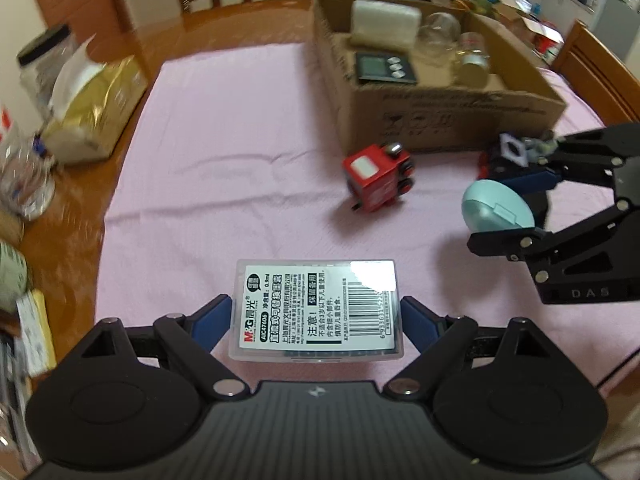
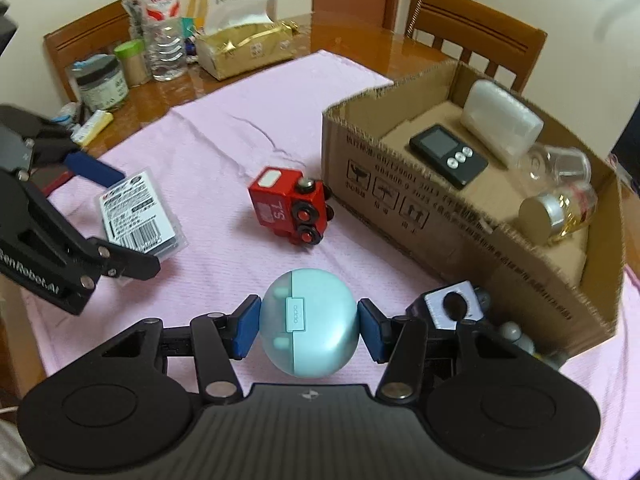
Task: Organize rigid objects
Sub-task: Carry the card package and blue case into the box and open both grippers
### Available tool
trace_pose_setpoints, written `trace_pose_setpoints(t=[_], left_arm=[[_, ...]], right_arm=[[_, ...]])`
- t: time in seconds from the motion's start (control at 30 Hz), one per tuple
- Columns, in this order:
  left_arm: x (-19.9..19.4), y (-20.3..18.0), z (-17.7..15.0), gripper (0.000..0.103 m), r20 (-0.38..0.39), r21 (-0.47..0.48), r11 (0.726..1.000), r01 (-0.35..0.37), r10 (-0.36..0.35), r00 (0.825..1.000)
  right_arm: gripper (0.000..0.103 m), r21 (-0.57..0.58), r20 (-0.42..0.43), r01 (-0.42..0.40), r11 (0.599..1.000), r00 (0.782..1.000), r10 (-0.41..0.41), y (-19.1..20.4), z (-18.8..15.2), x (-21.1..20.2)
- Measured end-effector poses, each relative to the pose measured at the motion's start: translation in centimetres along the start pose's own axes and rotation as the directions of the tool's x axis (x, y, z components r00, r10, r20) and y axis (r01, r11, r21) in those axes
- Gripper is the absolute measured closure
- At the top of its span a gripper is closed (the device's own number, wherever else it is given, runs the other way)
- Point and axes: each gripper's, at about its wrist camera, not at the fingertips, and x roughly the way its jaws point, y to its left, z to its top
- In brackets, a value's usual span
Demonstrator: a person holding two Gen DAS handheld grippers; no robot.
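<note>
On the pink cloth [image 2: 224,132] covering the wooden desk [image 2: 348,44], the left claw [image 1: 316,316] has its blue pads pressed against the two long sides of a clear plastic refill case [image 1: 316,308] with a barcode label, jaws spread wide around it. In the right wrist view that case sits at about nine o'clock. Near the centre, at roughly twelve o'clock from the right claw, a red toy train [image 2: 290,210] lies on the cloth, untouched. The right claw [image 2: 308,328] is clamped on a teal earbud case [image 2: 308,324], a pad on each side of it. Just to its right, at three o'clock, a dark toy with a pale square face [image 2: 450,306] rests beside the cardboard box [image 2: 400,200]. The box, at one to two o'clock, holds a black timer [image 2: 448,156], a white roll [image 2: 500,124], a clear glass [image 2: 560,164] and a silver-lidded jar [image 2: 556,212].
</note>
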Motion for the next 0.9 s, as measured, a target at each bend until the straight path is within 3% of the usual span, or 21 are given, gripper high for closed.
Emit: trace_pose_setpoints(t=[0.2, 0.43, 0.63, 0.9], left_arm=[[-2.8, -1.3, 2.8, 0.014, 0.046, 0.102, 0.994, 0.026, -0.031, 0.998], [-3.4, -3.6, 8.7, 0.014, 0.178, 0.16, 0.986, 0.05, -0.078, 0.981], [-0.6, -5.5, 14.1, 0.014, 0.241, 0.152, 0.986, 0.06, -0.096, 0.966], [4.9, -6.3, 16.7, 0.014, 0.222, 0.069, 0.996, 0.047, -0.061, 0.973]], right_arm=[[0.045, -0.025, 0.017, -0.005, 1.0, 1.0, 0.006, -1.4, 0.6, -3.3], [0.045, -0.008, 0.057, 0.043, 0.999, 0.997, -0.042, -4.3, 1.3, -6.4], [0.045, 0.018, 0.09, 0.1, 0.995, 0.991, -0.101, -6.9, 2.2, -7.9], [0.045, 0.05, 0.117, 0.152, 0.987, 0.981, -0.157, -10.1, 3.4, -8.5]])
